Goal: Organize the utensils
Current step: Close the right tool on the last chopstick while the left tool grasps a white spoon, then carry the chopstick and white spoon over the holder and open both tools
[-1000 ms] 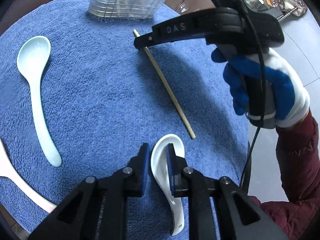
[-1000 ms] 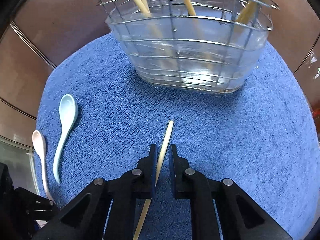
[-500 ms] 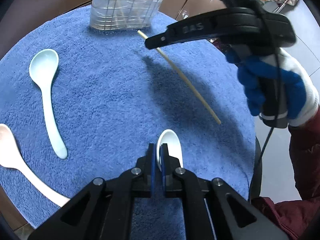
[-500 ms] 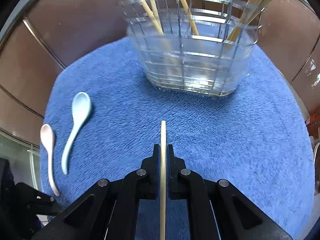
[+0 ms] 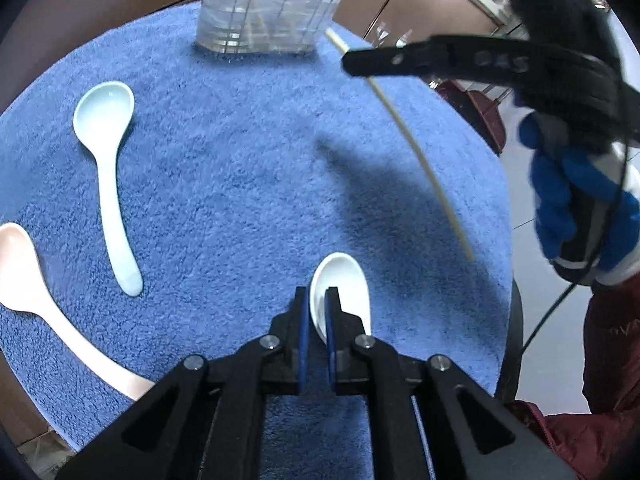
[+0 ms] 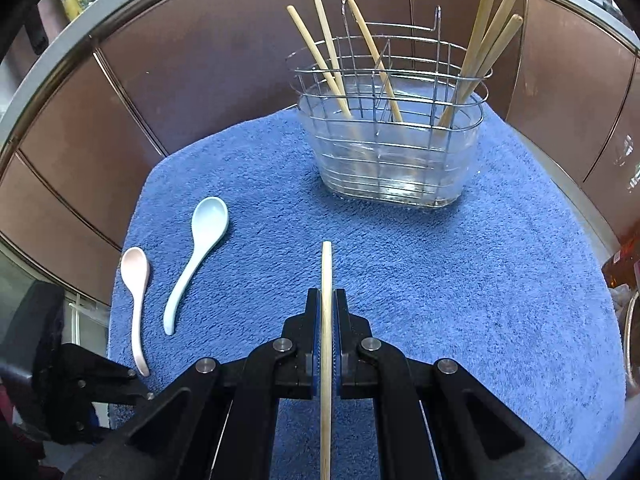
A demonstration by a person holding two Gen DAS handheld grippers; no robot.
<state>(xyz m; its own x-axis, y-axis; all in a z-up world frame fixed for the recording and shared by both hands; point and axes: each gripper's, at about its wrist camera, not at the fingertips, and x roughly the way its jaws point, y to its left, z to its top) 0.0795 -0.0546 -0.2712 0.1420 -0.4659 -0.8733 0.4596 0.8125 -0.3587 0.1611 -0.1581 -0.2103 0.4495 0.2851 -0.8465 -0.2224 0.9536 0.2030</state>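
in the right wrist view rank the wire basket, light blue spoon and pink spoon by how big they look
1. wire basket, clearly largest, though farthest away.
2. light blue spoon.
3. pink spoon.
The two spoons look close in length; the blue one has the bigger bowl, so the order of these two is uncertain.

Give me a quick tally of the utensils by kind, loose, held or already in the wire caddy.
Spoons: 3, namely light blue spoon, pink spoon, and white spoon between the left gripper's jaws.
Chopsticks: 7, namely 1 held chopstick in the right gripper, 6 chopsticks in the wire caddy.
Total: 10 utensils.
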